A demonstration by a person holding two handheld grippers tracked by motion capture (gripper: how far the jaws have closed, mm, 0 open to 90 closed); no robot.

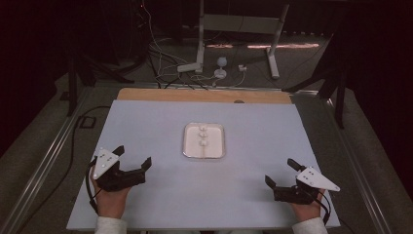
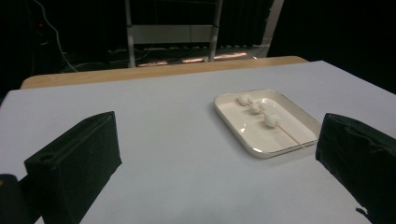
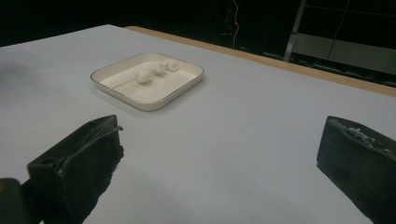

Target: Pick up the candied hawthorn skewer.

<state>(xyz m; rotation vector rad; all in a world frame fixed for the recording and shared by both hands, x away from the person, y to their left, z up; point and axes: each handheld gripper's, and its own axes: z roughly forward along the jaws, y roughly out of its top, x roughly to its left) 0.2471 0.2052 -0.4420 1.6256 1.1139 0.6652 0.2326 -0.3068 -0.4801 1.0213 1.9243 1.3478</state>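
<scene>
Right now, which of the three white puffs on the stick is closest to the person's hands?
The puff at the near end of the row: the other two sit beyond it, toward the tray's far side.

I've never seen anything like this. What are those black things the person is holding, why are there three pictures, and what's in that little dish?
No machine is at work here: a person holds a hand-operated claw in each hand, the left claw and the right claw. The high view looks down from above the table. The other two pictures come from small cameras riding on each claw, looking out between its two black jaws. Both claws stand open and hold nothing. In the middle lies a white tray with a thin wooden skewer carrying three white marshmallow-like lumps. Both claws rest well short of the tray.
</scene>
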